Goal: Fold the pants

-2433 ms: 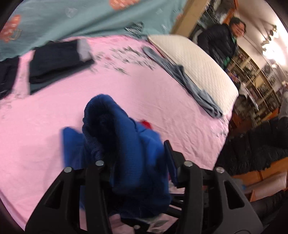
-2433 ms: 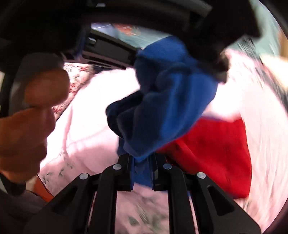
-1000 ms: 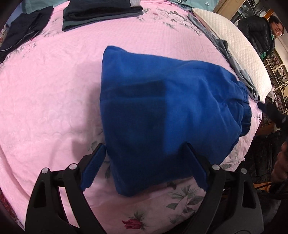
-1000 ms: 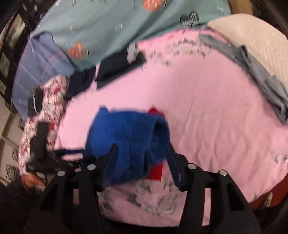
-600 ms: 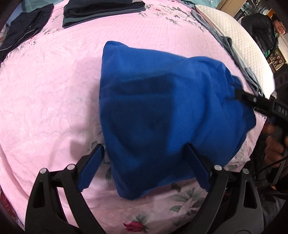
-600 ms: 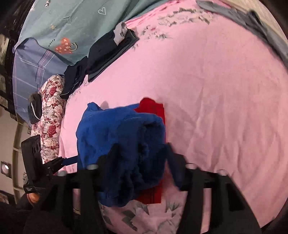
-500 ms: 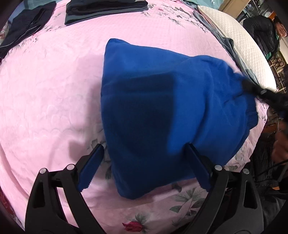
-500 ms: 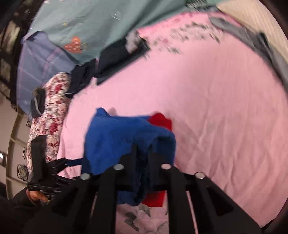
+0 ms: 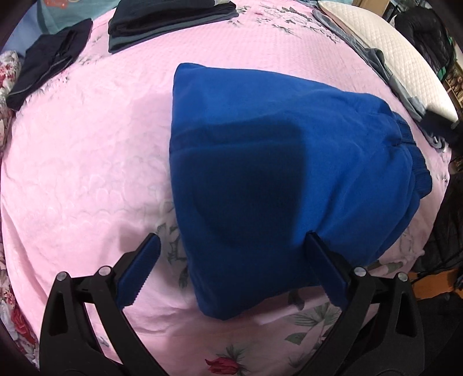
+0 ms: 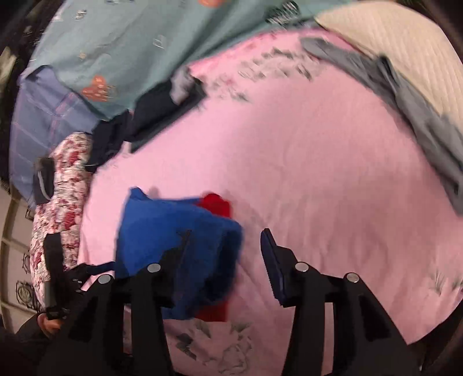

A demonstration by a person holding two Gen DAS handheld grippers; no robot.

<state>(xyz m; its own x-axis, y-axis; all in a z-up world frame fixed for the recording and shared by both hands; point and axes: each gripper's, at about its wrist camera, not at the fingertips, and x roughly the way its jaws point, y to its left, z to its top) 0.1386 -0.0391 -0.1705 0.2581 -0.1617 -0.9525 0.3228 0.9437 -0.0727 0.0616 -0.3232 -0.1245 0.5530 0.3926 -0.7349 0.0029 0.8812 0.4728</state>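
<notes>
The royal-blue fleece pants (image 9: 289, 173) lie folded into a compact bundle near the front edge of the pink quilted bedspread (image 9: 86, 159), over a red garment (image 10: 215, 204) that peeks out beneath. The left gripper (image 9: 231, 272) hovers above the bundle, jaws opening wide, gripping nothing. The right gripper (image 10: 225, 254) is also opening, its pads off the cloth. The fold looks essentially done; at most a smoothing remains. Two dark folded stacks (image 9: 162, 20) sit at the far edge.
</notes>
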